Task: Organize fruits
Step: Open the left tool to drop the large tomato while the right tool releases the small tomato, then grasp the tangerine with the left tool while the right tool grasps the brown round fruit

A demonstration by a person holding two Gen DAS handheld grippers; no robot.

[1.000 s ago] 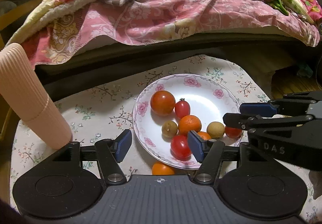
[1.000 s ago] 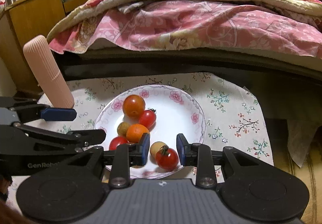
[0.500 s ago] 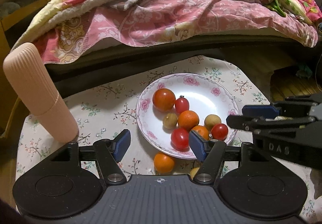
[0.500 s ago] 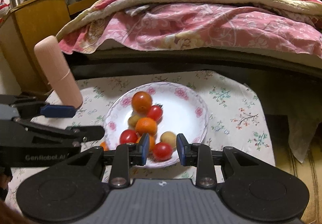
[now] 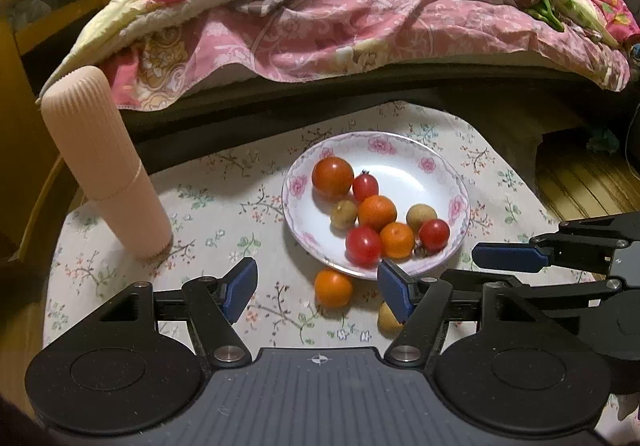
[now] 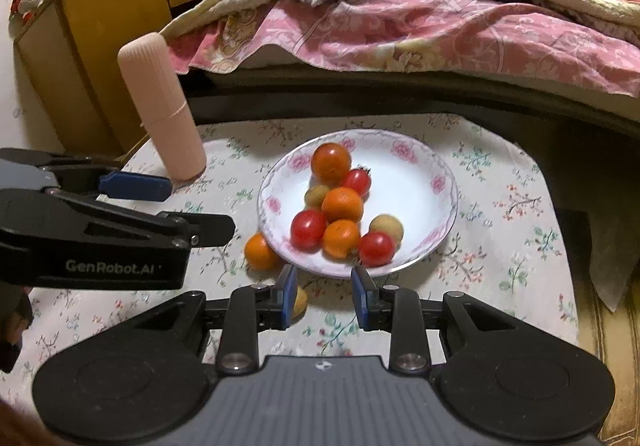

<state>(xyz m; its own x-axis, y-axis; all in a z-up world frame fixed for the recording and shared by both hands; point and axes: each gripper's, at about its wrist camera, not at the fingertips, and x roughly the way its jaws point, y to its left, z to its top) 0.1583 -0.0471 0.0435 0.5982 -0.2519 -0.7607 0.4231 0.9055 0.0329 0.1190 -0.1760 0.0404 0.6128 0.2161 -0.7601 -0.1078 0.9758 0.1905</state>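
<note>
While both claws hang released and empty, the loose orange (image 5: 333,288) off the plate (image 5: 400,149) lies lower centre, squarely between the left gripper (image 5: 318,288) pads, nearer than the right gripper (image 6: 324,292).

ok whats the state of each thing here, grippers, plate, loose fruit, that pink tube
left gripper: open, empty
right gripper: open, empty
floral plate: upright, holding eight fruits
loose orange: on the tablecloth, beside the plate's near rim
loose brownish fruit: on the tablecloth, partly hidden by a finger
pink ribbed container: standing, capped
</note>
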